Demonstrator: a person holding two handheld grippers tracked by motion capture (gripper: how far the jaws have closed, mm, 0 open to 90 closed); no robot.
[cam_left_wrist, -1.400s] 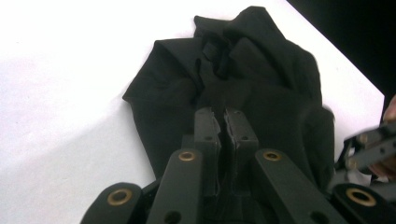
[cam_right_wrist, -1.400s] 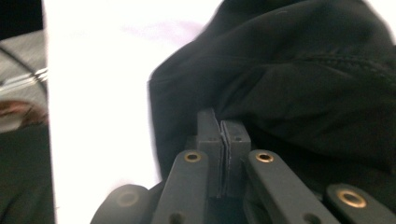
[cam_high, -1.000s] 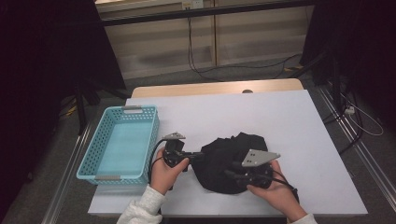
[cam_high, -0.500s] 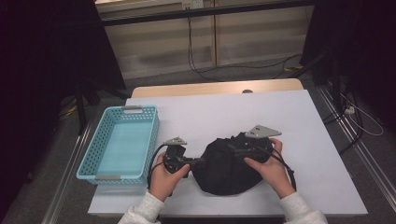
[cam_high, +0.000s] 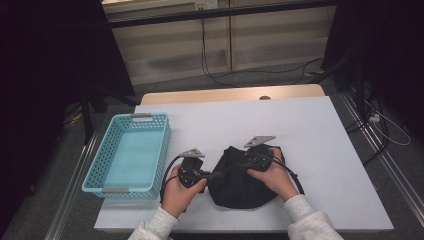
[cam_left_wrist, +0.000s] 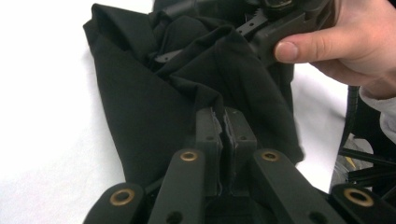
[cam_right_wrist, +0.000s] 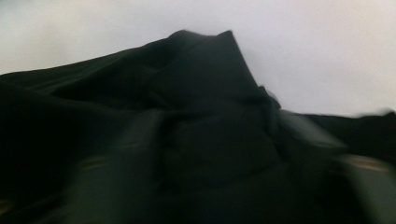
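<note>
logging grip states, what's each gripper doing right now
left gripper: shut on the black cloth.
right gripper: jaws just closing at the cloth; grip cannot be told.

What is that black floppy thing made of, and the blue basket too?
The black thing looks like soft matte cloth: it folds, creases and slumps on the table. The blue basket is probably hard plastic: its walls are a smooth, stiff grid of small holes that stands up by itself.
</note>
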